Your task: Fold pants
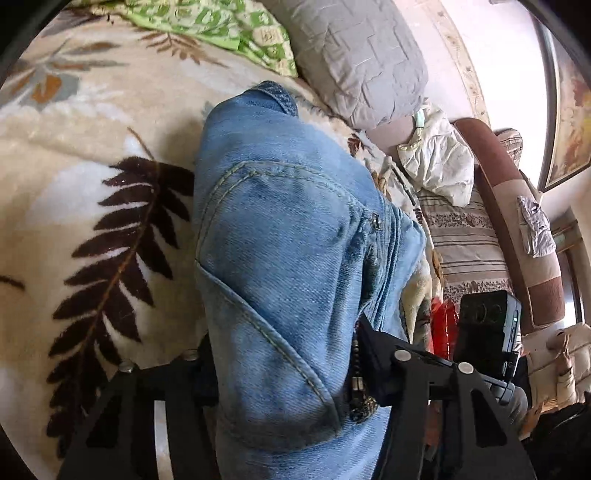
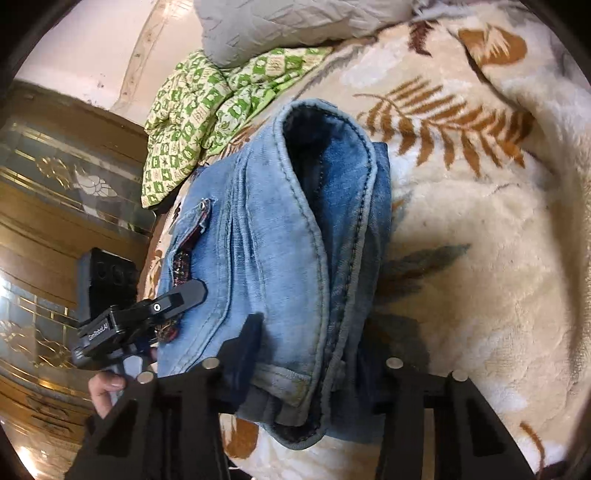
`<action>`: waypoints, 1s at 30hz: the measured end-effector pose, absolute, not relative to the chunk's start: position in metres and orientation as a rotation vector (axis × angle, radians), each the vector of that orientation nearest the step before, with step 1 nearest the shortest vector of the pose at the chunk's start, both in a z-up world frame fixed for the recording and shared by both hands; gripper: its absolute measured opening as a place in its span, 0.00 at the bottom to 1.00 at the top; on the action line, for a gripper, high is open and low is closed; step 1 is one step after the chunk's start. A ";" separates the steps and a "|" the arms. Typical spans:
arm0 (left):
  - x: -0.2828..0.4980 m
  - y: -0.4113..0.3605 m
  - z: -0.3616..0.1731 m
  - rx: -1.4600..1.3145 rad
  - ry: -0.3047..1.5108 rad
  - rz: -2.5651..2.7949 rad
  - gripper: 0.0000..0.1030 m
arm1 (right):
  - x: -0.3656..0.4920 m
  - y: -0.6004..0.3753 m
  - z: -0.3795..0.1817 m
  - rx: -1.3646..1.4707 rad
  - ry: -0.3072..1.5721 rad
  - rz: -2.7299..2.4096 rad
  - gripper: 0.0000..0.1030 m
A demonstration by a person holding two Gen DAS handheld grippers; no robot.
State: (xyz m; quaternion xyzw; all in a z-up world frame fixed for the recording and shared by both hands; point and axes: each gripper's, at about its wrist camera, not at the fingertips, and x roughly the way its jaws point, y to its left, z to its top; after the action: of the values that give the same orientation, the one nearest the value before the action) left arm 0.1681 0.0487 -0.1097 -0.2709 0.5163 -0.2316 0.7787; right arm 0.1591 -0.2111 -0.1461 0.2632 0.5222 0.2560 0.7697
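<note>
One pair of jeans (image 1: 288, 236), faded blue denim with stitched seams, lies bunched on a plush cream blanket (image 1: 74, 206) printed with fern leaves. Two black grippers grasp its near end: the left gripper (image 1: 284, 354) and the right gripper (image 2: 314, 354) both clench denim. Far off sit one grey quilted pillow (image 1: 354, 55) and one green-checked cloth (image 2: 199, 114)

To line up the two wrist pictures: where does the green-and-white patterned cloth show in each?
Left wrist: green-and-white patterned cloth lies along the top edge, above the folded light-blue denim jeans.
Right wrist: the cloth is upper left, just beyond the jeans.
Shared landmark: the grey quilted pillow beside the cloth.
</note>
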 end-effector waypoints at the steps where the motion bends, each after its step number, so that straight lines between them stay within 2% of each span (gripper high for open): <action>1: 0.166 0.047 -0.108 -0.578 1.107 -0.499 0.54 | 0.156 -0.210 -0.143 0.563 1.116 0.552 0.41; 5: 0.157 0.036 -0.085 -0.488 1.051 -0.503 0.49 | 0.140 -0.202 -0.117 0.440 1.032 0.547 0.34; 10: 0.169 0.033 -0.043 -0.450 0.958 -0.548 0.49 | 0.134 -0.206 -0.083 0.431 0.932 0.561 0.33; 14: 0.198 0.037 -0.034 -0.468 0.945 -0.555 0.49 | 0.155 -0.212 -0.061 0.452 0.869 0.547 0.33; 17: 0.226 0.038 -0.050 -0.478 0.997 -0.532 0.49 | 0.183 -0.206 -0.065 0.460 0.905 0.515 0.33; 20: 0.250 0.039 -0.093 -0.490 1.113 -0.476 0.50 | 0.208 -0.201 -0.096 0.485 0.989 0.481 0.33; 22: 0.256 0.040 -0.124 -0.461 1.177 -0.431 0.59 | 0.218 -0.199 -0.131 0.514 1.078 0.444 0.33; 24: 0.257 0.048 -0.130 -0.535 1.155 -0.466 0.59 | 0.219 -0.201 -0.150 0.554 1.088 0.440 0.33; 30: 0.264 0.042 -0.128 -0.499 1.172 -0.460 0.62 | 0.217 -0.204 -0.152 0.573 1.076 0.448 0.33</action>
State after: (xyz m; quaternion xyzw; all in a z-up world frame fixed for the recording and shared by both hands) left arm 0.2643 0.0417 -0.1280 -0.2309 0.5424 -0.2127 0.7793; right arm 0.2175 -0.2044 -0.1518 0.2667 0.5011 0.2087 0.7964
